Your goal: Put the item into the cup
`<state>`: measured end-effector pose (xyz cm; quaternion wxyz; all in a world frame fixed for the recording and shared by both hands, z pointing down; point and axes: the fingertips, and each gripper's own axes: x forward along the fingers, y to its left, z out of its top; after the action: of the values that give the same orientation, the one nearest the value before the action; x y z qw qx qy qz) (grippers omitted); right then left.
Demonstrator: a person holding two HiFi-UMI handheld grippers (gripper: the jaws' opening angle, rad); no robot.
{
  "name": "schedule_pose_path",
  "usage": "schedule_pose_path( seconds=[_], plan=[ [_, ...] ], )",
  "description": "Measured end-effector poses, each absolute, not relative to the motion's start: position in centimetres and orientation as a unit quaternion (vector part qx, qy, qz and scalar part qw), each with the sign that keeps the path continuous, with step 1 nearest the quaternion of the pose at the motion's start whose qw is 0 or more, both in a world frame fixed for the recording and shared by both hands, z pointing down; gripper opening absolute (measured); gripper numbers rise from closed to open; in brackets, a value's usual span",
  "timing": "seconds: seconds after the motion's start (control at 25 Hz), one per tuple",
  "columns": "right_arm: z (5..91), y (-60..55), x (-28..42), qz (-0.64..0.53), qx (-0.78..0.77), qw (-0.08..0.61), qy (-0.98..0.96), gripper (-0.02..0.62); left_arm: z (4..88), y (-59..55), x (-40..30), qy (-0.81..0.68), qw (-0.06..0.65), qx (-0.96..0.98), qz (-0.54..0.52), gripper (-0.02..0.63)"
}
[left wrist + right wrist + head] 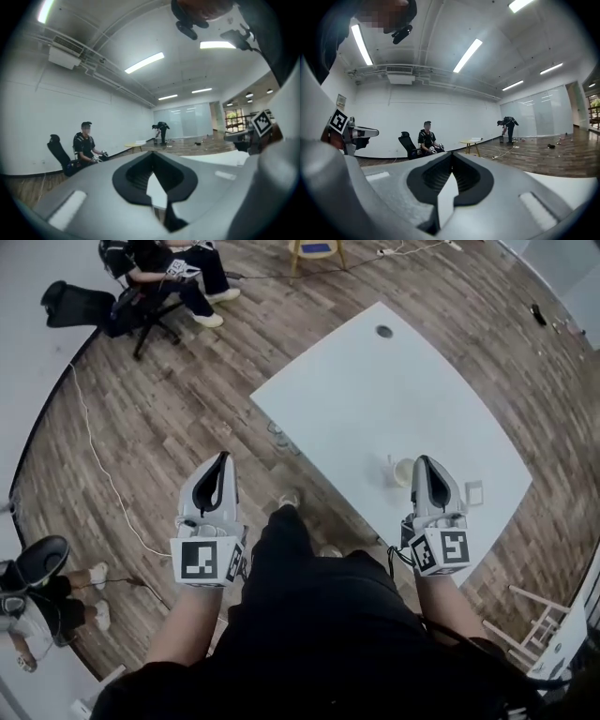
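I'm only starting: left hand-held gripper (223, 457) and right hand-held gripper (423, 460) are hanging closed and empty, the likely item (474, 491) lying on the bench (375, 399) near the cup (403, 471).

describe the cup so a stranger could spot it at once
Start at the white table on the wood floor. By its near edge, just left of the right gripper, stands the cup: pale, round and open-topped, unlike the flat square piece right of that gripper.
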<state>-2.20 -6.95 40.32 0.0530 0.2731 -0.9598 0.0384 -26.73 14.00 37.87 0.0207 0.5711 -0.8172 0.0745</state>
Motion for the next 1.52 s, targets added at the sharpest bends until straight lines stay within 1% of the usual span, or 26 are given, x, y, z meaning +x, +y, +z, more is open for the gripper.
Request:
schedule_pose_path(
  seconds=[0.08, 0.32, 0.4, 0.48, 0.52, 0.56, 0.6, 0.64, 0.72, 0.92, 1.0, 1.08, 1.24, 1.36, 1.4, 1.52],
  plan=[
    [40.4, -7.2, -2.8, 0.029, 0.304, 0.056, -0.951, 0.002, 38.2, 10.5, -28.2, -0.787, 0.011, 0.613, 0.072, 0.008],
    [40.2, -7.4, -7.0, -0.019, 0.377, 0.086, -0.922, 0.002, 40.1, 1.8, -31.8, -0.683, 0.032, 0.726, 0.071, 0.007],
    [40.3, -8.5, -6.3, -0.027, 0.415, 0.089, -0.905, 0.002, 39.8, -1.6, -31.2, -0.647, 0.029, 0.76, 0.061, 0.008],
    [39.6, -9.2, -5.0, -0.068, 0.444, 0.095, -0.888, 0.002, 39.8, -4.9, -28.7, -0.598, 0.023, 0.799, 0.056, 0.008],
    [39.7, -9.0, -4.5, -0.091, 0.447, 0.12, -0.882, 0.002, 40.5, -6.0, -27.3, -0.573, 0.026, 0.817, 0.063, 0.008],
    [40.4, -8.2, -4.1, -0.101, 0.445, 0.16, -0.875, 0.002, 41.7, -6.7, -26.1, -0.549, 0.034, 0.832, 0.074, 0.008],
    [41.2, -7.2, -3.5, -0.097, 0.447, 0.192, -0.869, 0.002, 42.9, -7.2, -24.8, -0.528, 0.046, 0.844, 0.085, 0.008],
    [41.6, -6.4, -2.8, -0.087, 0.456, 0.203, -0.862, 0.002, 43.8, -7.7, -23.4, -0.507, 0.055, 0.856, 0.089, 0.008],
    [41.3, -5.4, -0.5, -0.079, 0.49, 0.198, -0.845, 0.002, 44.2, -9.2, -20.3, -0.468, 0.064, 0.878, 0.079, 0.007],
    [41.0, -4.7, 6.9, -0.106, 0.569, 0.241, -0.779, 0.002, 42.3, -13.2, -12.5, -0.381, 0.047, 0.923, 0.03, 0.008],
    [41.7, -4.6, 9.9, -0.096, 0.602, 0.241, -0.755, 0.002, 42.2, -14.3, -10.2, -0.359, 0.04, 0.932, 0.026, 0.008],
    [42.7, -4.3, 12.3, -0.082, 0.631, 0.224, -0.738, 0.002, 42.0, -14.7, -8.6, -0.349, 0.037, 0.936, 0.023, 0.008],
    [45.1, -3.3, 15.5, -0.065, 0.667, 0.211, -0.712, 0.002, 41.7, -15.1, -7.6, -0.349, 0.03, 0.936, 0.022, 0.008],
    [49.9, -2.1, 17.5, -0.025, 0.687, 0.214, -0.694, 0.03, 42.4, -15.9, -9.4, -0.377, 0.036, 0.925, 0.037, 0.008],
    [51.3, -2.0, 18.7, -0.006, 0.696, 0.217, -0.684, 0.053, 42.1, -16.2, -9.6, -0.383, 0.036, 0.922, 0.04, 0.008],
    [52.6, -1.8, 23.1, 0.037, 0.721, 0.216, -0.657, 0.094, 39.6, -15.9, -8.8, -0.384, 0.019, 0.923, 0.03, 0.008]
  ],
)
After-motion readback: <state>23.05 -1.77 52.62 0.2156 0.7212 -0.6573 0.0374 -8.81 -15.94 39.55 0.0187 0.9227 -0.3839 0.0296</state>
